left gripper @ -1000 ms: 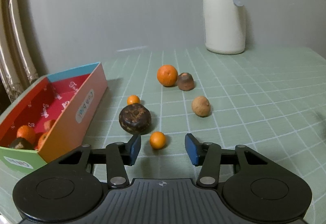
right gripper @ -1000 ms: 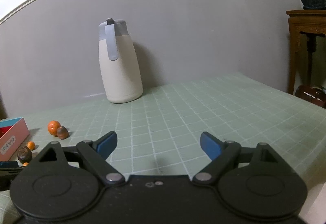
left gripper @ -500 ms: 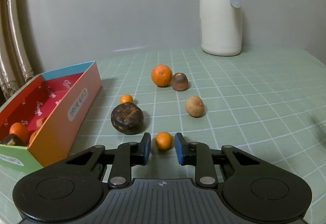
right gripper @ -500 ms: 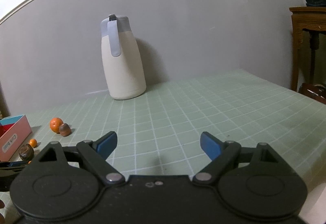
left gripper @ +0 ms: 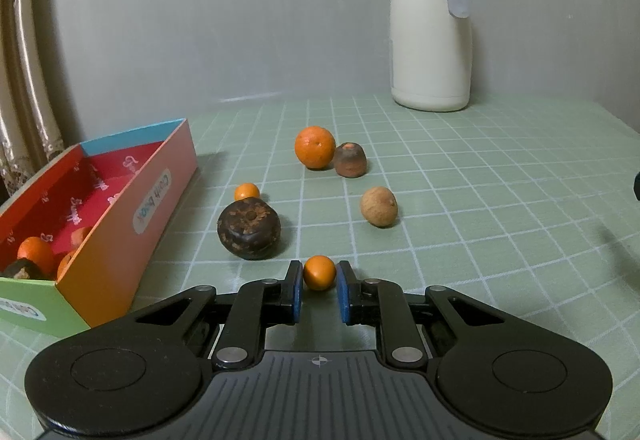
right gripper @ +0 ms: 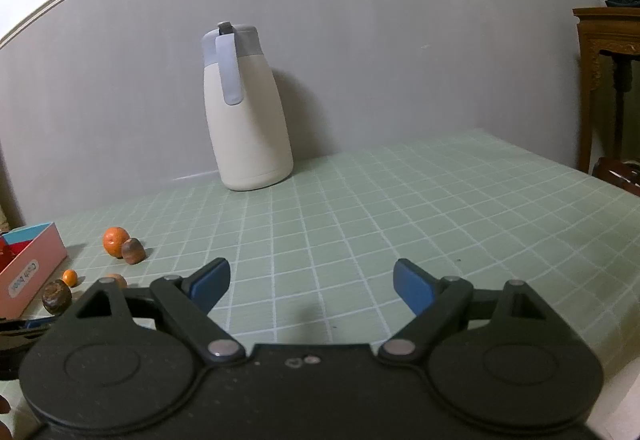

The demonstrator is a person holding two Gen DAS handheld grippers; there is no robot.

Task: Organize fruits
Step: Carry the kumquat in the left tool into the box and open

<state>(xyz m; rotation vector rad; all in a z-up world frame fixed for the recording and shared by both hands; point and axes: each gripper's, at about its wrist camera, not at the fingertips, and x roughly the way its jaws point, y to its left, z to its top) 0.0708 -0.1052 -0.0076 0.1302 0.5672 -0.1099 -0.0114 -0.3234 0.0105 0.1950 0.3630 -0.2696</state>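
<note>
Orange and small, the kumquat sits on the green grid tablecloth, pinched between the blue pads of your left gripper, whose jaws have just closed onto it. Just behind it lies a dark brown fruit, with another small orange fruit past that. To the left stands the colourful box, holding several fruits. Your right gripper hovers spread wide over bare cloth, gripping nothing.
</note>
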